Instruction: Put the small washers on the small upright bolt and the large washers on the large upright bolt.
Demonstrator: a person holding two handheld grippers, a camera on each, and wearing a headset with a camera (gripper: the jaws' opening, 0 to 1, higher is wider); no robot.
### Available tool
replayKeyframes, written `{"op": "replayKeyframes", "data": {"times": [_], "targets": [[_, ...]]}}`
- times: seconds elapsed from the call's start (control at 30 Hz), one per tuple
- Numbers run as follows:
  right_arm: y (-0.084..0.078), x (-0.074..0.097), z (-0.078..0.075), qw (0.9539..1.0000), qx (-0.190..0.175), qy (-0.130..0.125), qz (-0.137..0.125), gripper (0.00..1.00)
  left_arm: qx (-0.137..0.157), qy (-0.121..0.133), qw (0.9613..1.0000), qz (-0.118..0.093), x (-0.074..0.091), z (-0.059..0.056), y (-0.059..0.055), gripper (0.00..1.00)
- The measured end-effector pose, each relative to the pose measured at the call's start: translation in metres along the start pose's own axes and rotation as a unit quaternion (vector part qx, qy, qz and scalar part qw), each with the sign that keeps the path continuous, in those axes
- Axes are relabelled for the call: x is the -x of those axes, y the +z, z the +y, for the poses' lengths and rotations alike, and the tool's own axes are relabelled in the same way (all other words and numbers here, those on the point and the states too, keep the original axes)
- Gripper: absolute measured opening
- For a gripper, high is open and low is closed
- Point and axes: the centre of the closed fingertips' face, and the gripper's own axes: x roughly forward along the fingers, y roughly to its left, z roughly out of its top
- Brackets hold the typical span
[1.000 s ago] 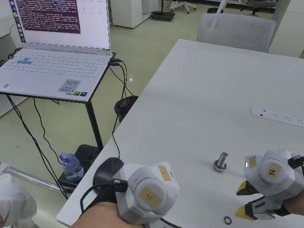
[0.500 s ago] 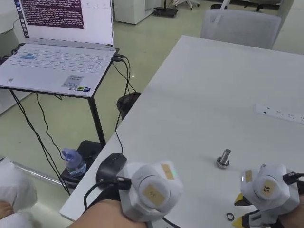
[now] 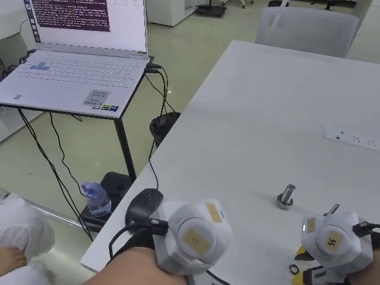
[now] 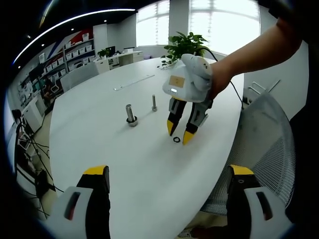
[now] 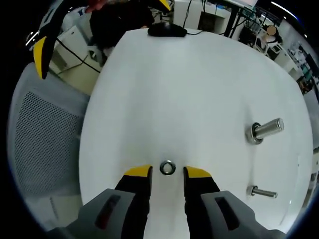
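Note:
A small metal washer [image 5: 167, 168] lies flat on the white table [image 5: 164, 89]. My right gripper [image 5: 167, 172] is open, its yellow-tipped jaws down at the table on either side of the washer [image 4: 176, 140]. The left gripper view shows the same, with the right gripper [image 4: 179, 137] astride it. The large upright bolt [image 3: 286, 196] carries a washer at its base. The thin small bolt [image 3: 331, 209] stands beside it. My left gripper [image 4: 167, 172] is open wide and holds nothing, near the table's front edge, well apart from the bolts.
A black mouse [image 3: 144, 207] with its cable lies at the table's near corner. A white power strip [image 3: 351, 138] lies at the far right. An open laptop [image 3: 74, 71] sits on a stand left of the table, and a grey chair [image 3: 306, 29] stands at the far end.
My right gripper has come down and towards the near edge, so that its jaws now stand on either side of the washer. The head camera has shifted a little. The left gripper has barely moved.

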Motion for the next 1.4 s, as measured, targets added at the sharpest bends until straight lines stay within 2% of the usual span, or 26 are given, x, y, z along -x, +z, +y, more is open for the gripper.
{"op": "replayKeyframes", "data": {"times": [0.43,0.57,0.7,1.0,1.17,1.4], "targets": [[-0.0008,0.0001,0.0016,0.9998,0.004,0.002,0.019,0.24,0.007,0.001,0.9999,-0.015,0.0005,0.0009,0.006,1.0],[-0.0004,0.0,0.0027,0.9997,0.004,0.002,0.026,0.23,0.003,-0.002,0.9999,-0.011,-0.0004,-0.0009,0.0046,1.0],[-0.0004,-0.0007,0.0008,0.9996,0.004,-0.003,0.03,0.17,0.002,-0.003,0.9999,-0.009,-0.0005,-0.0014,0.0046,0.99],[0.0,-0.0012,0.0011,0.9993,0.005,-0.008,0.037,0.14,0.005,0.0,0.9999,-0.009,0.0008,-0.0004,0.0036,0.96],[0.0,-0.0013,-0.0004,0.9995,-0.012,-0.006,0.03,0.13,0.007,-0.001,0.9999,-0.007,0.0007,-0.0012,0.0021,0.94],[-0.0014,-0.0022,0.0005,0.9996,-0.011,-0.007,0.025,0.13,0.007,-0.001,0.9999,-0.007,0.0005,-0.0012,0.0025,0.93]]}}
